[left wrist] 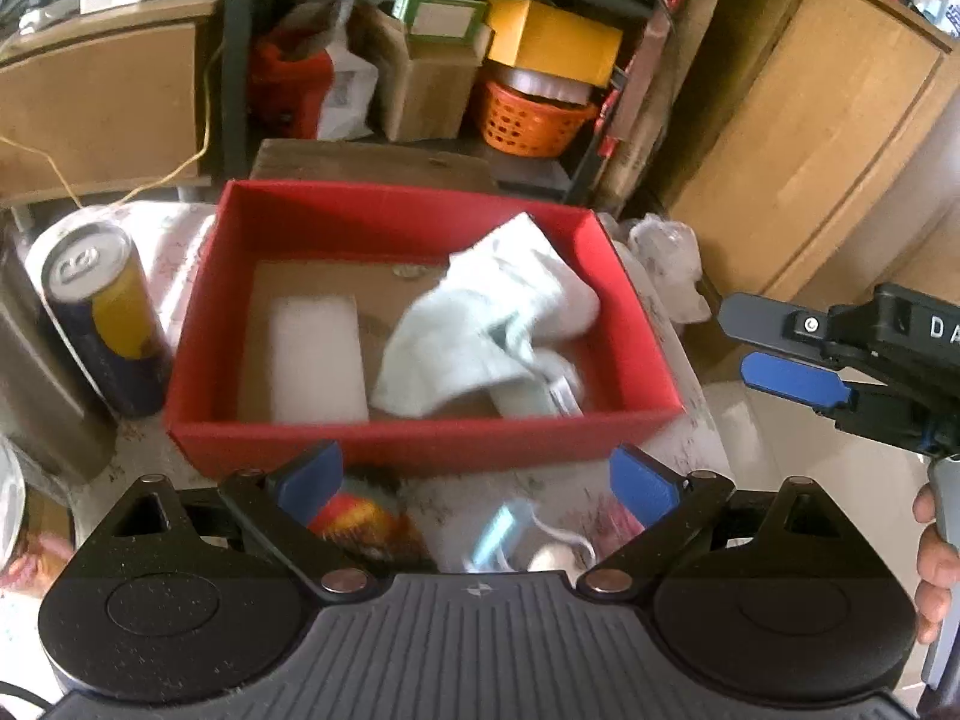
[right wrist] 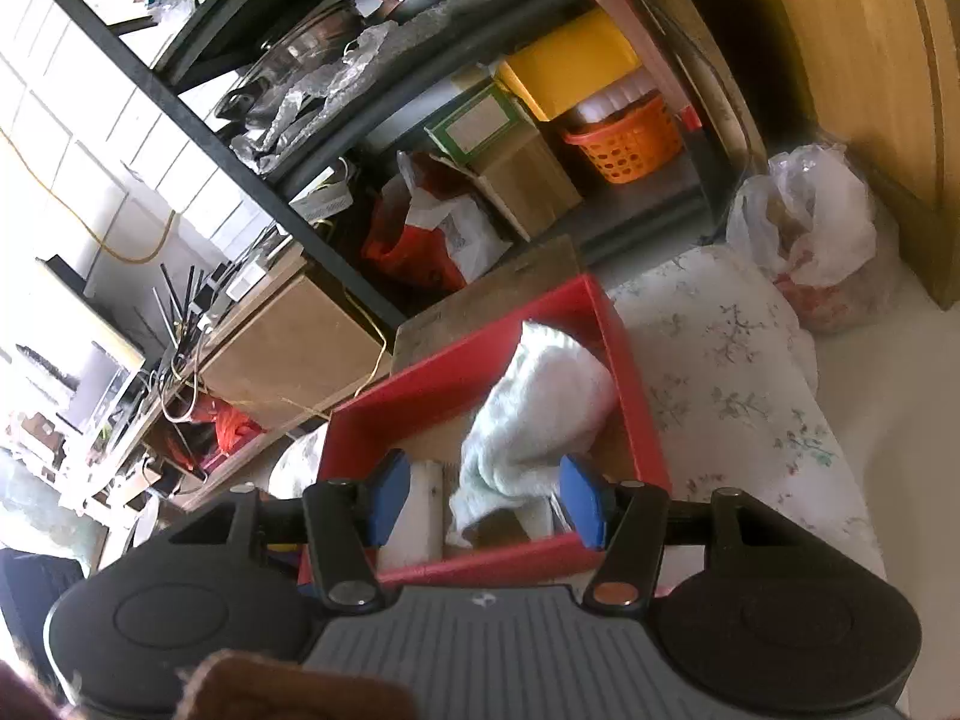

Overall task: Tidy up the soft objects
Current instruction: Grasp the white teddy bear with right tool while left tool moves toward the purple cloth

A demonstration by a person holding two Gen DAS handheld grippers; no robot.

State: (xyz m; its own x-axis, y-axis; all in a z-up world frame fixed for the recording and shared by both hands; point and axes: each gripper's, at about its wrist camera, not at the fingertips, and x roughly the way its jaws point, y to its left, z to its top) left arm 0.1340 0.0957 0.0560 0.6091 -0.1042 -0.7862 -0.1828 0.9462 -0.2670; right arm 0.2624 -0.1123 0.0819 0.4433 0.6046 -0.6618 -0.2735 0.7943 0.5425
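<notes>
Red cardboard is making the open box (left wrist: 420, 438) that is sitting in front of you on the flowery cloth (right wrist: 738, 372). Going from the left, a blue and yellow drink can (left wrist: 102, 324) is standing just beside the box. Inside the box, a white foam block (left wrist: 315, 360) is lying on the left part of the floor. A pale crumpled towel (left wrist: 486, 324) is lying to the right of it, leaning up toward the right wall. A white thing is peeking out under the towel, but it is too blurry to name.

Your left gripper (left wrist: 474, 480) is hanging over the near side of the box with its blue pads wide apart and nothing between them. Under it, some small bright things are lying on the cloth, too blurry to name.

Your right gripper (right wrist: 483, 501) is pointing down over the near right part of the box. Its pads are standing partly apart and are holding nothing, with the towel lying below them.
</notes>
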